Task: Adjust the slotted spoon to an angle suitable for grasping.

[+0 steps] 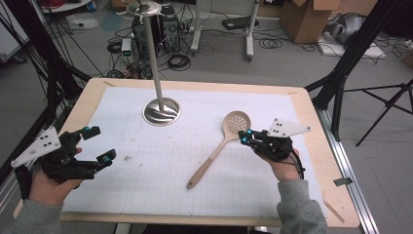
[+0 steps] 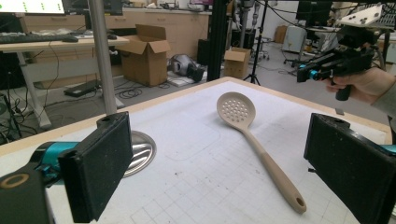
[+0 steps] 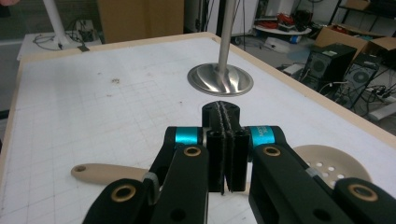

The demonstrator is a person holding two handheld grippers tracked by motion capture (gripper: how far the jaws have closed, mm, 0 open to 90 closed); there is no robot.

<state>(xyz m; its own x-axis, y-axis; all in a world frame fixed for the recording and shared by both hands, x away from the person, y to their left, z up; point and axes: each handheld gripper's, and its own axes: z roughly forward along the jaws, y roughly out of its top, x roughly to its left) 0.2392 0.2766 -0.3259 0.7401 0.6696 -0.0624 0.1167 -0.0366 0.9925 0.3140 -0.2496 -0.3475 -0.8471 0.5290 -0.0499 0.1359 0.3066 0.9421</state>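
Seen from above: a wide white worktop (image 1: 146, 195) with a pale wooden rim, bearing a tall metal stand (image 1: 161, 110) on a round base toward the far side and, nearer the right, a beige slotted spoon (image 1: 217, 147) lying flat. Long axis of the spoon on a diagonal, perforated bowl pointing to the far right, handle end with its hole pointing to the near left. Left gripper (image 1: 97, 144) held low over the near left edge, well apart from the spoon, fingers wide open and empty; right gripper (image 1: 246, 136) just beside the spoon's bowl, fingers pressed together with nothing between them.
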